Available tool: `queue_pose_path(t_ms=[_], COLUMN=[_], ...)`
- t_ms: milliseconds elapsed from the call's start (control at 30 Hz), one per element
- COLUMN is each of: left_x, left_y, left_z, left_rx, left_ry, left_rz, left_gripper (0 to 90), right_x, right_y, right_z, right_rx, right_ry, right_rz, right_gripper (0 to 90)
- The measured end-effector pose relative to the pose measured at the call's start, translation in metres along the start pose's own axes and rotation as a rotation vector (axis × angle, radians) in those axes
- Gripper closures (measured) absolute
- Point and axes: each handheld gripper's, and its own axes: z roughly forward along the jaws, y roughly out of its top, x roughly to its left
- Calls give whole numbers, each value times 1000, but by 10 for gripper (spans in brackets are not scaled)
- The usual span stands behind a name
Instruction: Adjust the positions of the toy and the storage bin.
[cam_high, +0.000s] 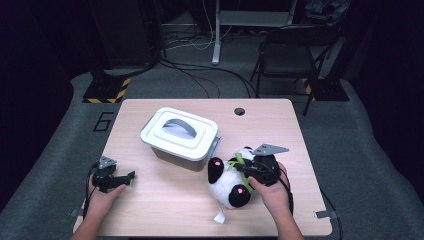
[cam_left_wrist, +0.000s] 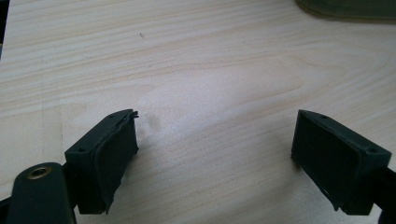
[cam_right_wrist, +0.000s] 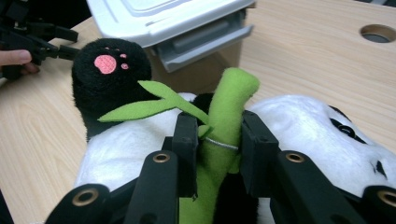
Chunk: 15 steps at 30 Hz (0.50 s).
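Note:
A black-and-white plush panda (cam_high: 231, 180) lies on its back on the wooden table (cam_high: 165, 210), right of centre, with a green bamboo stalk (cam_right_wrist: 223, 130) stitched to its chest. My right gripper (cam_high: 250, 167) is shut on that bamboo stalk; both pads press its sides in the right gripper view (cam_right_wrist: 219, 144). One black paw with a pink sole (cam_right_wrist: 109, 70) points up. My left gripper (cam_high: 125, 178) rests at the table's left front, open, nothing between its jaws (cam_left_wrist: 215, 140).
A white lidded storage box (cam_high: 180, 137) with a grey handle stands just behind and left of the panda. A round cable hole (cam_high: 239, 111) sits near the table's far edge. A folding chair (cam_high: 292, 55) and cables lie beyond the table.

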Motion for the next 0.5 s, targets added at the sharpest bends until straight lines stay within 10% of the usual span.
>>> queue_pose_path(t_ms=[500], left_x=[0], left_y=[0], left_z=[1], left_rx=[-9], left_ry=[3], left_rz=[-2], left_gripper=[139], right_x=[-31], right_y=[-6], right_z=[-32], right_rx=[-16], right_ry=[-85], right_rz=[26], right_gripper=[703])
